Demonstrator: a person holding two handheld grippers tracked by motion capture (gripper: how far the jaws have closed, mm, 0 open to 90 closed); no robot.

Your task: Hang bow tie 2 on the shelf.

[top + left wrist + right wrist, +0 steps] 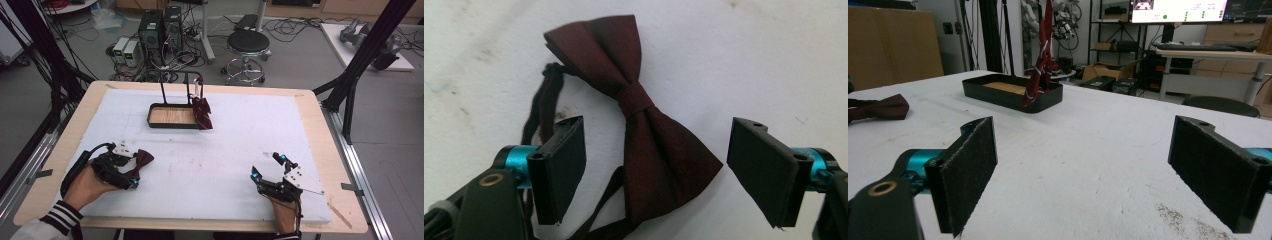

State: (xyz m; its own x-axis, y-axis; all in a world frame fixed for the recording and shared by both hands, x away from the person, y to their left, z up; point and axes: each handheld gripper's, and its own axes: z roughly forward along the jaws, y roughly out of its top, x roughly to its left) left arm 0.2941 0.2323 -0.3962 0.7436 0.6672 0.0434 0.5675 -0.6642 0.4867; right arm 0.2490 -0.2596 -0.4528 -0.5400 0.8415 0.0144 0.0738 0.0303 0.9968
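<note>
- Bow tie point(644, 125): flat on white table cover point(225, 165), near left front edge, between spread jaws of left gripper point(656, 172), unclamped.
- Right gripper point(270, 167): jaws wide apart, holding nothing, well apart from bow tie.

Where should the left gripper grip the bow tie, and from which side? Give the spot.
Grip the knot at the middle of the bow tie. It is the narrowest, firmest part, and the tie lies flat on the table, so come straight down from above with a jaw on each side of the knot. The left gripper is open with one wing between its jaws; shifting forward to the knot probably suffices.
</note>
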